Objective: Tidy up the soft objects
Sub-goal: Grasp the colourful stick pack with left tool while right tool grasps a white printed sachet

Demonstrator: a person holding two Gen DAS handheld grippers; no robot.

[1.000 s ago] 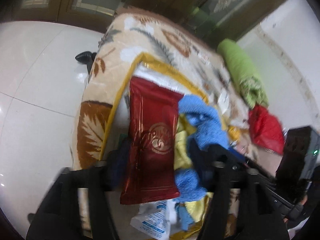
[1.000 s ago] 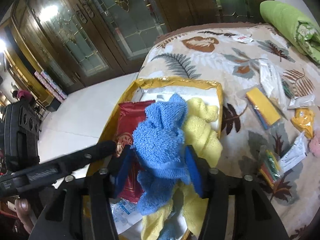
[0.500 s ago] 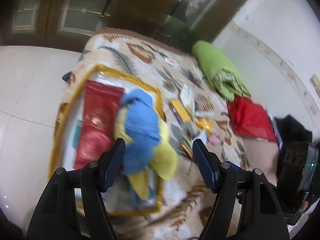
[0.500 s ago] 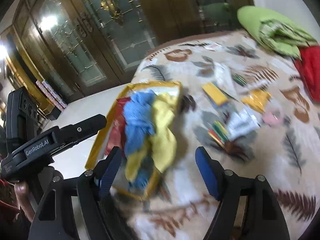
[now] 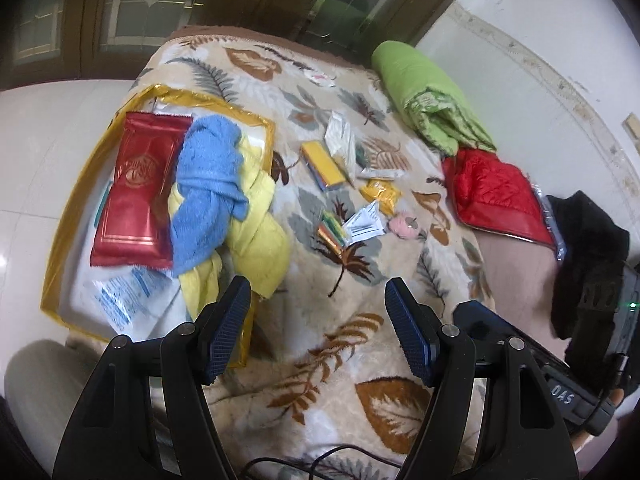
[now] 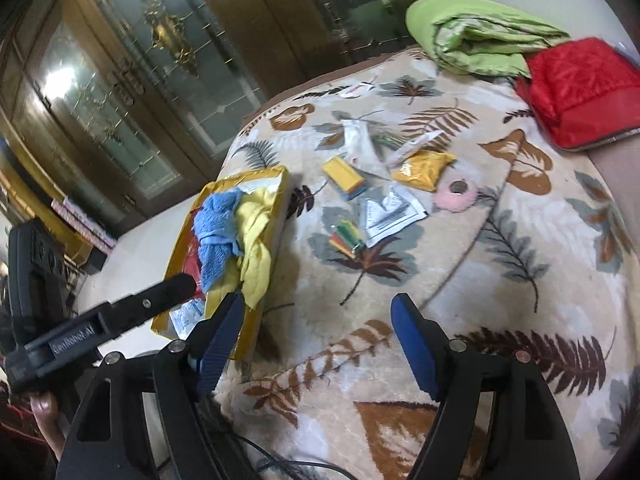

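Above the leaf-print blanket (image 5: 352, 364), both tools hover with nothing between their blue pads. Left gripper (image 5: 318, 332): jaws spread wide, empty, clear of the fabric below. Right gripper (image 6: 316, 340): same, wide apart and empty, over bare blanket.

Just ahead-left of the left gripper sits the gold-rimmed tray (image 5: 60, 256) at the blanket's left edge, its near corner close to the left pad. Inside it: blue towel (image 5: 208, 184) draped over the yellow towel (image 5: 260, 240), the two tangled together; the yellow one spills over the tray's right rim onto the blanket. Red foil packet (image 5: 136, 188) lies flat beside the blue towel on its left, touching it. White-blue printed pouch (image 5: 128, 296) lies at the tray's near end, partly under the packet and towels.

Right wrist view shows the same tray (image 6: 276, 176) from the side, blue towel (image 6: 218, 228) on top of yellow towel (image 6: 256, 248), left gripper's arm crossing in front.

Mid-blanket, well apart from the tray, a loose scatter: yellow flat box (image 5: 324, 164), white sachet (image 5: 364, 226), striped colourful item (image 5: 332, 232) just beside the sachet, small yellow pouch (image 5: 380, 192), pink round puff (image 5: 404, 226), more white wrappers (image 5: 340, 140) further back.

Far side: green folded quilt (image 5: 428, 100) at the blanket's back-right, red quilted cushion (image 5: 496, 196) touching it on the near side. Black cloth (image 5: 584, 236) lies right of the cushion. White tiled floor (image 5: 36, 152) on the left.
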